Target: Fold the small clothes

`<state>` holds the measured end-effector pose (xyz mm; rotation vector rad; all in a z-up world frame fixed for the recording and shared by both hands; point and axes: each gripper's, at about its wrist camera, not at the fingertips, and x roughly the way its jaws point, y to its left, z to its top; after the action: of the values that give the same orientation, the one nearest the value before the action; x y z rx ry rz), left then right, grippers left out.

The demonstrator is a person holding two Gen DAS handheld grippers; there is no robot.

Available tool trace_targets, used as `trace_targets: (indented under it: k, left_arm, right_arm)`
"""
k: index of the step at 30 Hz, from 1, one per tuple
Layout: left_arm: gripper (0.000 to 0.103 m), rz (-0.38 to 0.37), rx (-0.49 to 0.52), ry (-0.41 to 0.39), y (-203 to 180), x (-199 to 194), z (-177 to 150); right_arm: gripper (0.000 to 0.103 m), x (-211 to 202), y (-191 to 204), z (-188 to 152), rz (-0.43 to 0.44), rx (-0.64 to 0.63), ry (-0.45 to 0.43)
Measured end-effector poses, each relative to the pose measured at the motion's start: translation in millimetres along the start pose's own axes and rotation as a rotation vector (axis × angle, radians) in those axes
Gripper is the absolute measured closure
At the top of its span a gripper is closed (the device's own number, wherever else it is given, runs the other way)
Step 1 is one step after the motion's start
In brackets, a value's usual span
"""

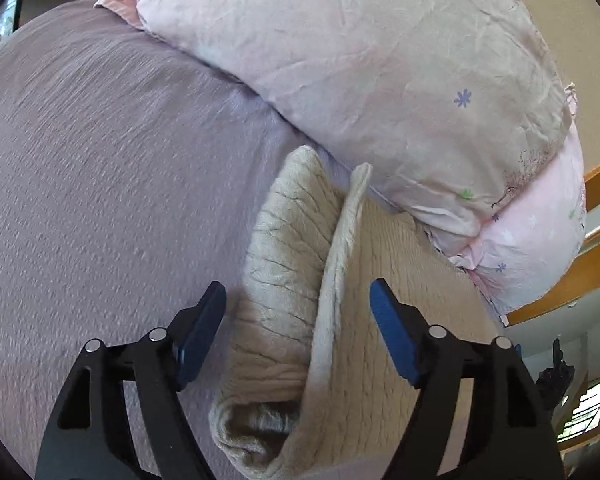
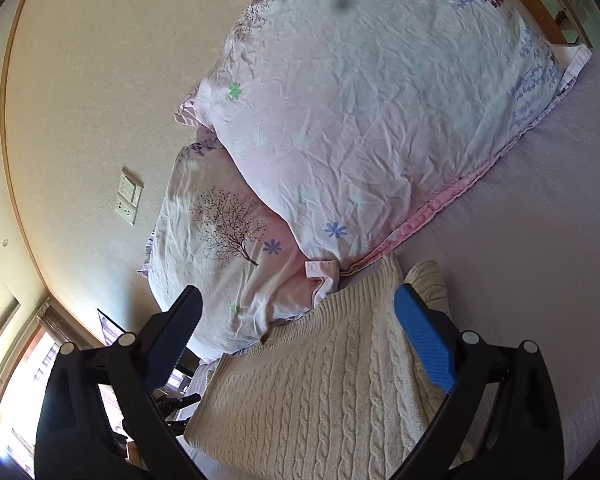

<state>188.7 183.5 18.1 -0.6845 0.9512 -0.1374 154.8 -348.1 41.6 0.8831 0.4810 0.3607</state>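
A cream cable-knit sweater [image 1: 300, 280] lies on the lilac bedspread [image 1: 100, 160], partly folded, with a sleeve cuff [image 1: 252, 428] near the camera. My left gripper [image 1: 298, 308] is open, its blue fingers straddling the sweater's raised folded edge just above it. In the right wrist view the same sweater [image 2: 320, 380] lies flat by the pillows. My right gripper [image 2: 300, 328] is open and empty, hovering over the sweater's far edge.
Two pink floral pillows [image 2: 360, 120] are stacked at the head of the bed, touching the sweater's far edge; the top one also shows in the left wrist view [image 1: 360, 80]. A beige wall with a switch plate [image 2: 128, 196] is behind. A wooden headboard [image 1: 592, 256] borders the bed.
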Motion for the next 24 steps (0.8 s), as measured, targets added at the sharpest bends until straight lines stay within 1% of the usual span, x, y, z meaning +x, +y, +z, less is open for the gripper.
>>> trace_targets:
  k: [1,3,4,5,6,7,8,10,11,12,13,15,16,17,18,19,20,21,22,23,24]
  left_arm:
    - [0.019,-0.041,-0.002,0.033,-0.5,4.4,-0.8]
    - [0.017,-0.044,0.034,0.016,-5.9,4.6,-2.5]
    - [0.018,-0.041,0.051,0.013,-8.1,5.6,-4.0]
    - [0.024,-0.038,0.059,0.016,-8.6,6.6,-6.0]
    - [0.064,-0.046,0.034,0.045,-6.8,10.7,-6.8]
    - [0.079,-0.093,-0.055,0.103,1.2,19.3,-9.0]
    - [0.079,-0.135,-0.118,0.095,5.7,19.8,-11.1]
    - [0.079,-0.188,-0.151,0.072,-1.8,14.4,-12.7]
    - [0.08,-0.258,-0.167,0.065,-10.7,10.9,-13.5]
    - [0.081,-0.35,-0.18,0.061,-26.9,8.0,-14.2]
    - [0.081,-0.418,-0.166,0.055,-50.4,5.8,-15.5]
    - [0.081,-0.537,-0.093,0.062,-107.0,6.6,-22.2]
    - [0.081,-0.624,-0.066,0.081,-141.3,14.5,-29.9]
    - [0.081,-0.701,-0.061,0.108,-172.0,27.8,-40.0]
    - [0.08,-0.761,-0.07,0.14,-196.0,43.2,-50.2]
    - [0.075,-0.808,-0.077,0.187,-222.4,63.6,-62.4]
    - [0.071,-0.833,-0.086,0.254,-247.5,86.9,-75.3]
    - [0.063,-0.84,-0.098,0.321,-264.5,105.1,-85.6]
    - [0.063,-0.837,-0.11,0.37,-274.1,117.0,-92.4]
    - [0.063,-0.824,-0.106,0.385,-277.6,120.4,-95.2]
    - [0.053,-0.797,-0.082,0.363,-275.5,115.4,-94.3]
  right_arm:
    - [0.007,1.7,0.6,-0.4,0.001,0.002,0.011]
    - [0.007,3.1,2.8,-1.5,-0.001,-0.004,0.022]
    - [0.007,2.8,4.0,-1.9,-0.002,-0.009,0.022]
    - [0.007,2.1,5.1,-2.0,0.0,-0.012,0.021]
    - [0.007,1.6,5.2,-2.3,0.003,-0.011,0.019]
    - [0.007,1.1,5.1,-2.2,0.008,-0.007,0.02]
    - [0.007,0.5,4.8,-2.0,0.014,0.0,0.021]
    - [0.007,-3.0,3.7,-1.1,0.029,0.014,0.011]
    - [0.007,-5.4,3.4,-0.3,0.033,0.017,0.0]
    - [0.007,-8.9,3.6,1.2,0.039,0.018,-0.014]
    - [0.007,-12.7,3.9,2.6,0.046,0.016,-0.032]
    - [0.007,-20.9,4.8,6.0,0.035,0.002,-0.072]
    - [0.007,-24.5,5.2,7.8,0.016,-0.01,-0.088]
    - [0.007,-26.9,4.6,9.3,-0.002,-0.016,-0.101]
    - [0.007,-28.9,2.8,10.8,-0.016,-0.017,-0.111]
    - [0.007,-30.3,0.0,12.6,-0.023,-0.013,-0.113]
    - [0.007,-31.3,-4.7,14.6,-0.033,-0.001,-0.11]
    - [0.007,-32.1,-10.0,16.5,-0.045,0.013,-0.105]
    - [0.007,-32.1,-15.7,18.6,-0.057,0.03,-0.09]
    - [0.007,-30.5,-20.2,20.2,-0.066,0.046,-0.067]
    - [0.005,-29.1,-25.6,22.3,-0.067,0.067,-0.037]
